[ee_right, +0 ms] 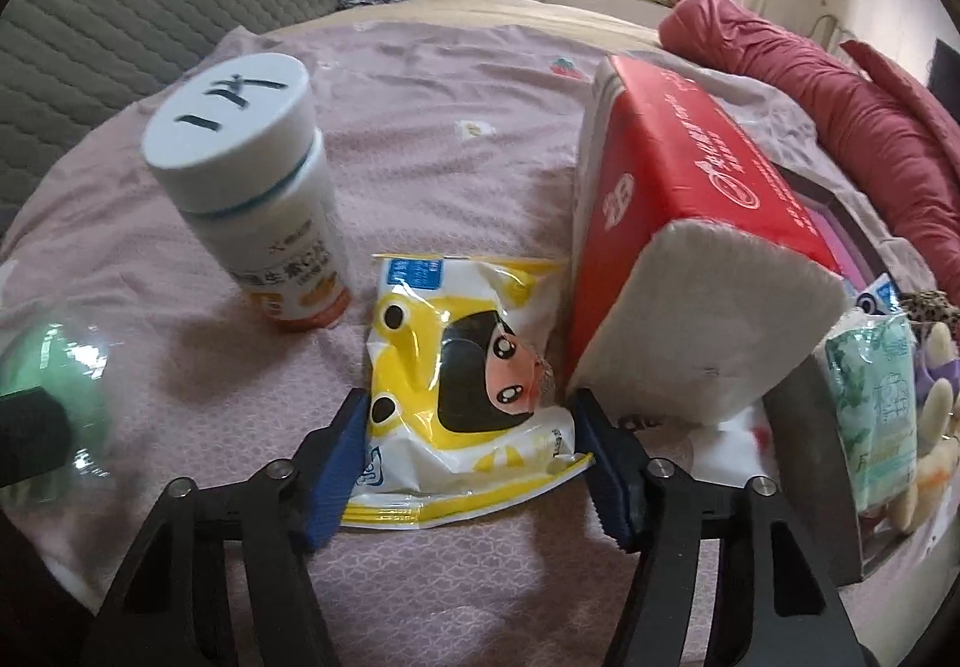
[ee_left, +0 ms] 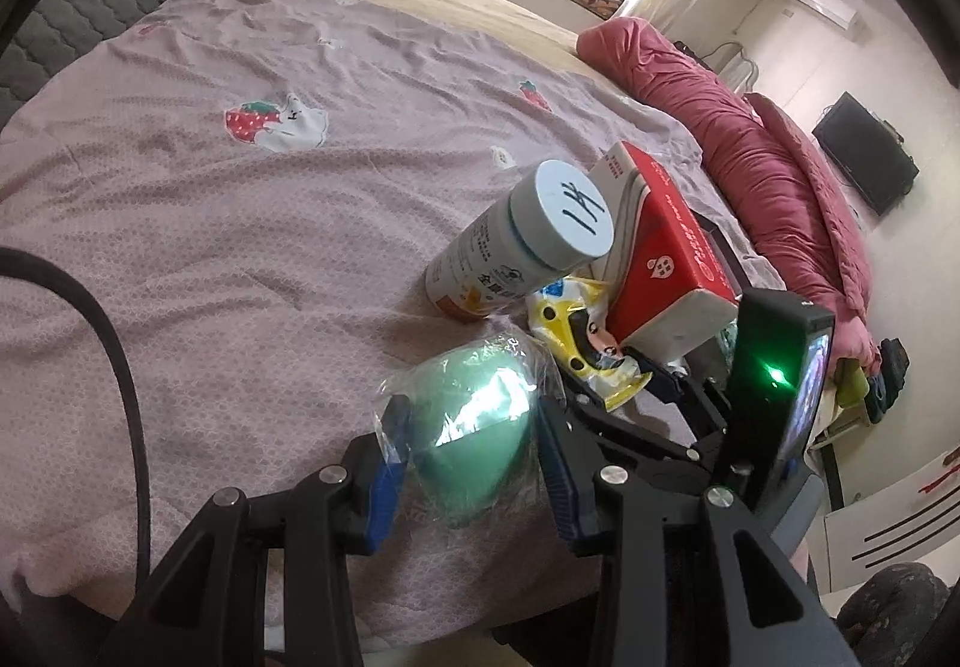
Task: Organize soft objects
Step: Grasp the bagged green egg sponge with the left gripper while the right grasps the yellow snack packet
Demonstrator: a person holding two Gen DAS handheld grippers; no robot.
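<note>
In the left wrist view my left gripper (ee_left: 474, 466) is shut on a green soft ball in clear plastic wrap (ee_left: 474, 421), its blue pads against both sides. The ball (ee_right: 54, 367) also shows at the left edge of the right wrist view. A yellow and white snack packet with a cartoon face (ee_right: 468, 379) lies flat on the pink bedsheet (ee_right: 450, 175). My right gripper (ee_right: 471, 463) stands open around it, one blue pad close beside each edge. The packet (ee_left: 570, 319) and my right gripper (ee_left: 624, 385) also appear in the left wrist view.
A white bottle with a pale blue cap (ee_right: 258, 187) stands left of the packet. A red tissue pack (ee_right: 690, 247) leans at its right. Beyond it a grey box (ee_right: 804, 427) holds a green tissue pack (ee_right: 876, 403) and plush toys. A red quilt (ee_left: 750, 139) lies along the bed's far side.
</note>
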